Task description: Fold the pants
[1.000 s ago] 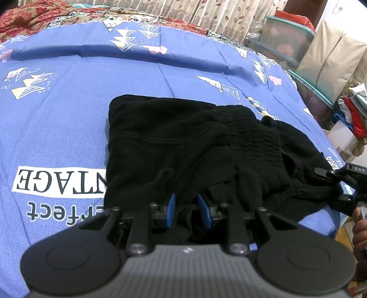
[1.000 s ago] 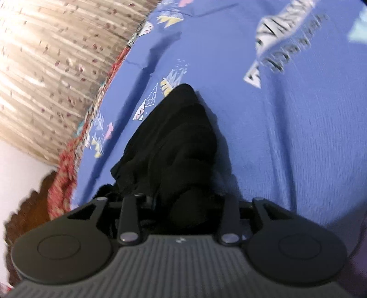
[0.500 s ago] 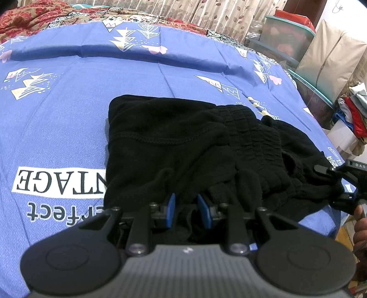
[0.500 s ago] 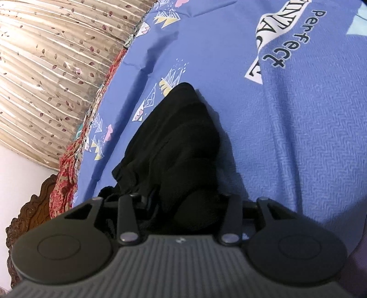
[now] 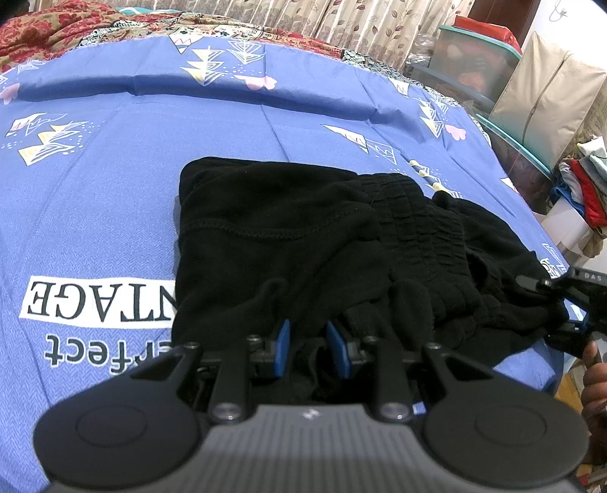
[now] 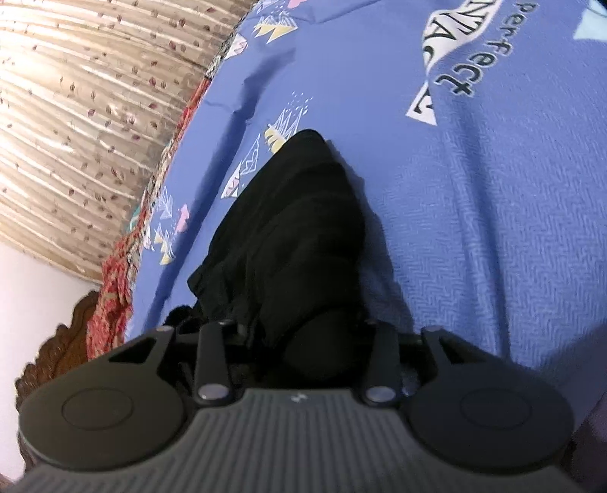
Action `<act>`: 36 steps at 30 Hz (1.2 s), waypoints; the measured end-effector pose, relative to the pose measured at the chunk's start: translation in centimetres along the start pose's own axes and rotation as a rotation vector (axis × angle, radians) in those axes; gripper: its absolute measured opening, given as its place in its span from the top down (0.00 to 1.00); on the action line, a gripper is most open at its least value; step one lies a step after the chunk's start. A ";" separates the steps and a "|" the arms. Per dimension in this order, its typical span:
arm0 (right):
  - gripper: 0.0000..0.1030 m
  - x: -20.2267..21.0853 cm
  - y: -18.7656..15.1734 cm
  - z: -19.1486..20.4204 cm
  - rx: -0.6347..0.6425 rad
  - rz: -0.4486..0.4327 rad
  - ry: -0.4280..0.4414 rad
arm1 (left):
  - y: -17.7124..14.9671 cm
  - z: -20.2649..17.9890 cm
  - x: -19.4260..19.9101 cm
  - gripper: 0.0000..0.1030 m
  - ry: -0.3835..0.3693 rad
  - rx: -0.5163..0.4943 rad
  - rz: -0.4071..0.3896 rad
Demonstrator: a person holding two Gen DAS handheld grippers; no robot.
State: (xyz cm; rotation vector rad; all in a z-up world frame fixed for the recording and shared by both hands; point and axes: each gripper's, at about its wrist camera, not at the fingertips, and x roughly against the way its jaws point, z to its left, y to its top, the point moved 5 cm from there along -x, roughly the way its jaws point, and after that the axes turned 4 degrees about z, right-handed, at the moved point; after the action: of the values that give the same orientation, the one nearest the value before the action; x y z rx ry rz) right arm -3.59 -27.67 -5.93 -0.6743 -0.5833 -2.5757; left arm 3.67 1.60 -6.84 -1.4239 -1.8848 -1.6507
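Observation:
Black pants (image 5: 284, 227) lie folded in a rough square on the blue printed bedsheet (image 5: 114, 170), with the gathered waistband toward the right. My left gripper (image 5: 308, 350) is at the near edge, and its blue pads (image 5: 281, 347) are shut on a fold of the black fabric. My right gripper (image 5: 557, 307) holds the pants' right edge beside the bed's side. In the right wrist view a thick bunch of the pants (image 6: 299, 227) fills the right gripper (image 6: 299, 341) and hides its pads.
Curtains (image 5: 341, 19) and a red patterned blanket (image 5: 57, 26) run along the far side. Storage bins (image 5: 474, 64), a beige bag (image 5: 546, 98) and a clothes pile (image 5: 584, 186) stand to the right. A hand (image 5: 593, 379) holds the right gripper. A carved headboard (image 6: 57, 341) shows.
The right gripper's fingers have drawn slightly closer around the fabric bunch, and its view has gone from blurred to sharp. The left gripper and the pants lie as before.

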 end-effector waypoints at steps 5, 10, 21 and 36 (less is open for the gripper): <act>0.73 0.0 0.0 0.1 0.006 -0.004 -0.007 | 0.0 0.0 0.0 0.76 -0.001 0.001 0.001; 0.76 0.4 0.0 1.6 0.096 -0.032 -0.038 | 0.0 0.0 0.0 0.76 -0.001 0.001 0.000; 0.76 0.7 0.2 4.7 0.192 -0.070 -0.010 | 0.0 0.0 0.0 0.76 -0.004 0.002 -0.001; 0.76 0.5 0.5 5.7 0.235 -0.061 0.004 | 0.0 0.2 0.2 0.76 -0.009 0.005 -0.003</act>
State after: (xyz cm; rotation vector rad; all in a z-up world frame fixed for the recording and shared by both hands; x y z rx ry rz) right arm -1.70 -25.47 -0.94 -0.5794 -0.9003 -2.5082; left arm 3.66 1.86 -6.80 -1.4297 -1.8957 -1.6425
